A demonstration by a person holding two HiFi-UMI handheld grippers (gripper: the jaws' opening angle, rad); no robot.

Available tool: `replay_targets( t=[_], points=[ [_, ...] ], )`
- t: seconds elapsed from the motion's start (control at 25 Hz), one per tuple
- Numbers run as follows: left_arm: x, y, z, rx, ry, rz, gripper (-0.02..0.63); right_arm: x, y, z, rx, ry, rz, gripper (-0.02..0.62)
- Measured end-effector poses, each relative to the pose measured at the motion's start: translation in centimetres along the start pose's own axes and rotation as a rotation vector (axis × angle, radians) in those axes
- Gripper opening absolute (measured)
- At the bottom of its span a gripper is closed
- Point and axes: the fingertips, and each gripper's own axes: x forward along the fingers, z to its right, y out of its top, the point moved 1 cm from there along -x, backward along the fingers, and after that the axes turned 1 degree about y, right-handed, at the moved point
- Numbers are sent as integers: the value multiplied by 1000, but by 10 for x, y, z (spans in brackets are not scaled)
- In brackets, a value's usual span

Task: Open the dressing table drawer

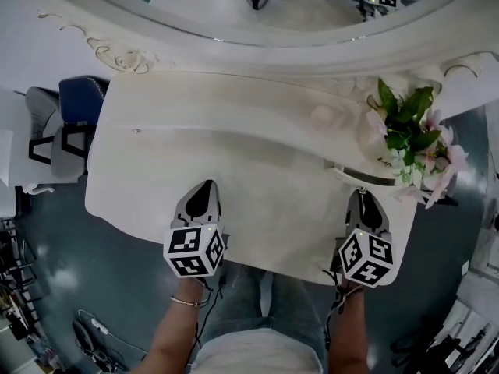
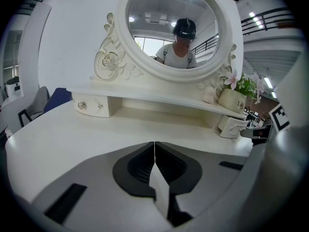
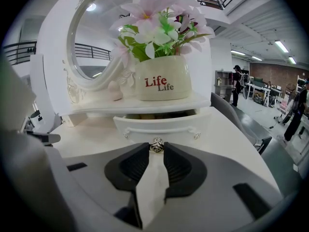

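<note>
1. There are two grippers. The left gripper (image 1: 204,187) hovers over the tabletop (image 1: 257,174) near its front edge. The right gripper (image 1: 362,195) reaches in under the right end of the raised shelf (image 2: 159,96).
2. Two small drawers sit under that shelf. The left drawer (image 2: 91,105), toward the tabletop's far left corner, looks shut. The right drawer (image 3: 159,127), toward the far right corner, is pulled partway out, with a dark gap above its front.
3. One knob (image 3: 156,146) sits mid-front on the right drawer. The right gripper's jaws are clamped on it, one pad on each side, no wider apart than the knob itself.
4. The left gripper's jaws are pressed together along a thin line, with nothing between them.
5. There is one round mirror (image 2: 174,28) and one flower pot (image 3: 161,83), which stands on the shelf straight above the right drawer. One small pale ornament (image 1: 322,118) stands just left of the pot.
6. Only the right gripper view shows the grip on the knob and the red lettering on the pot. Only the left gripper view shows the left drawer and the person reflected in the mirror. The head view alone shows both grippers side by side, well apart.
7. A blue chair (image 1: 80,100) and a grey chair (image 1: 43,107) stand beyond the tabletop's left edge. In the head view the flowers overhang the shelf's right end and hide part of the right drawer
</note>
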Motion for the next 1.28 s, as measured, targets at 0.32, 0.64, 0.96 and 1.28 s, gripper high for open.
replay_targets(
  t=[0.32, 0.64, 0.96, 1.28],
  points=[
    [-4, -3, 2, 4, -5, -1, 20, -6, -5, -1, 2, 1, 0, 100],
    [-5, -4, 3, 6, -13, 0, 20, -8, -7, -4, 2, 3, -1, 101],
    [-4, -5, 3, 6, -13, -3, 20, -10, -9, -4, 1, 1, -3, 100],
    [-2, -3, 5, 6, -20, 0, 20, -11, -9, -4, 6, -1, -4, 101]
  ],
)
